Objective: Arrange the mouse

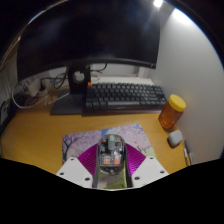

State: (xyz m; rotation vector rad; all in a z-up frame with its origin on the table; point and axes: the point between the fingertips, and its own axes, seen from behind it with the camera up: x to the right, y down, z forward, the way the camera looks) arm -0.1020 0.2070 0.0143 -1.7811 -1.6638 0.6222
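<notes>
A small see-through mouse (pixel 111 148) with grey and orange parts inside sits between my fingers, over the near part of a colourful patterned mouse mat (pixel 90 138). My gripper (pixel 111 153) is shut on it. The purple pads (pixel 90 159) press against its left and right sides. The underside of the mouse is hidden, so I cannot tell whether it rests on the mat or hangs just above it.
Beyond the mat lies a dark keyboard (pixel 125 95) in front of a large black monitor (pixel 90 35) on its stand. An orange bottle (pixel 174 110) stands to the right, and a small white object (pixel 175 138) lies nearer. Cables and a power strip (pixel 33 97) are at the far left of the wooden desk (pixel 30 140).
</notes>
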